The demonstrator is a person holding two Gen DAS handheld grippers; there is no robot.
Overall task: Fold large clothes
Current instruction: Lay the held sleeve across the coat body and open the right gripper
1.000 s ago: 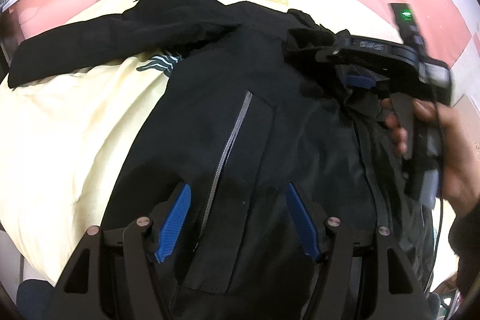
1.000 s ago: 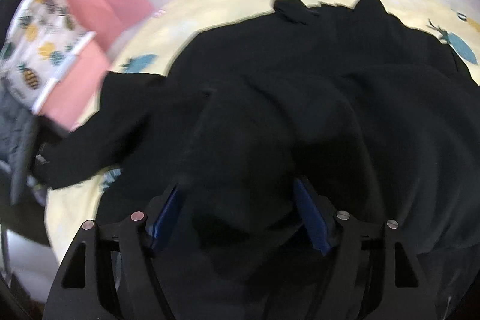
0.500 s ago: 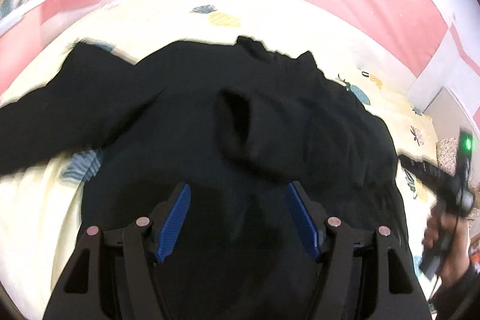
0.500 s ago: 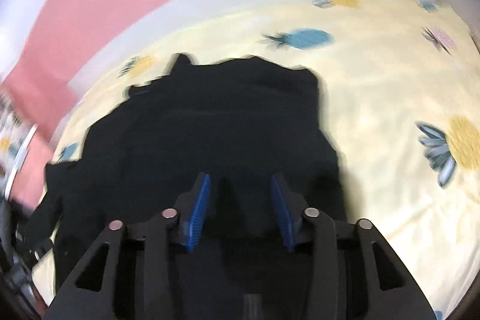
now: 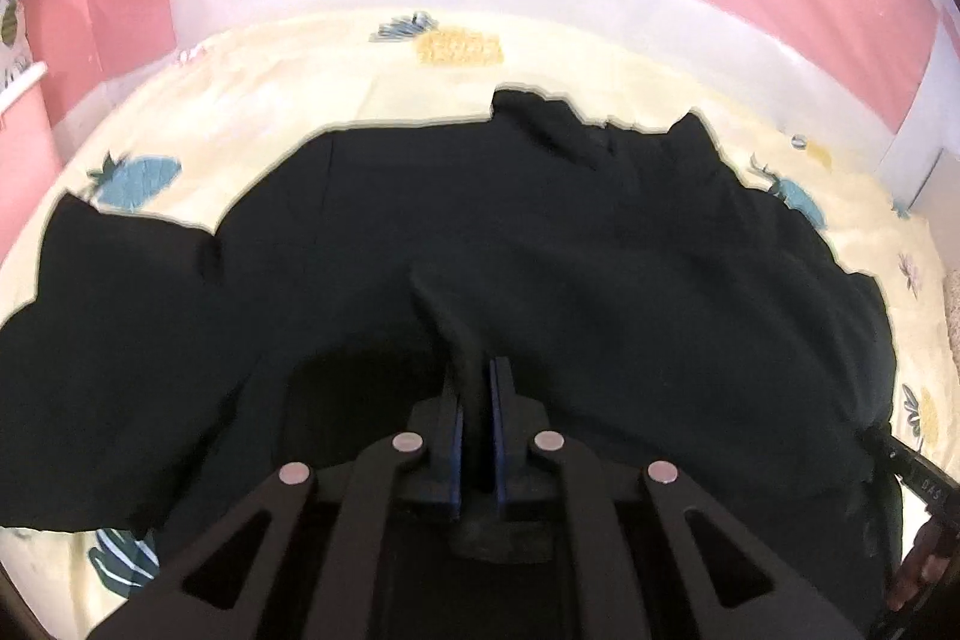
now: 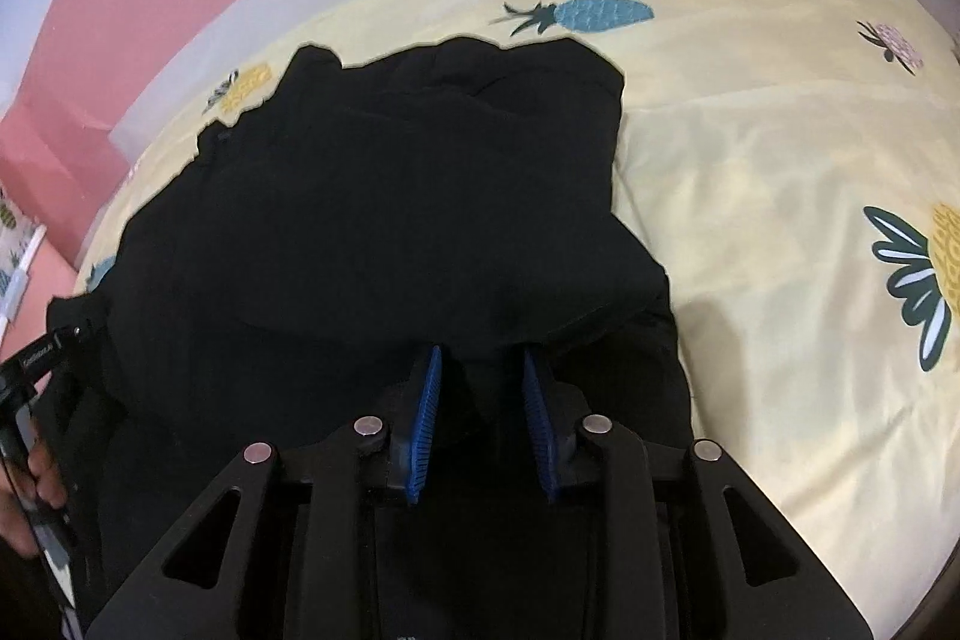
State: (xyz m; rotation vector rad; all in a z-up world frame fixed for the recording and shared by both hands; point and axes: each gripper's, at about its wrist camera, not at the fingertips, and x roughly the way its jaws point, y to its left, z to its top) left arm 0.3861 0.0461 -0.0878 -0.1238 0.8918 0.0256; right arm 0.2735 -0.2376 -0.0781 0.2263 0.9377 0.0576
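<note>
L gripper [image 5: 474,388] just snapped from wide to clamped on a ridge of the large black fabric jacket [image 5: 540,232] on the yellow pineapple-print bedsheet [image 5: 360,76]; R gripper [image 6: 480,370] closing, cloth between pads – both near hem, fold lift likely next

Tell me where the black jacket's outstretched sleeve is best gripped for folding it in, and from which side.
Probably at the cuff end of the sleeve, coming from its outer side: it lies flat, stretched away from the black jacket over the bedsheet, so the free end lifts easily. The left gripper is already shut on a fabric ridge.
</note>
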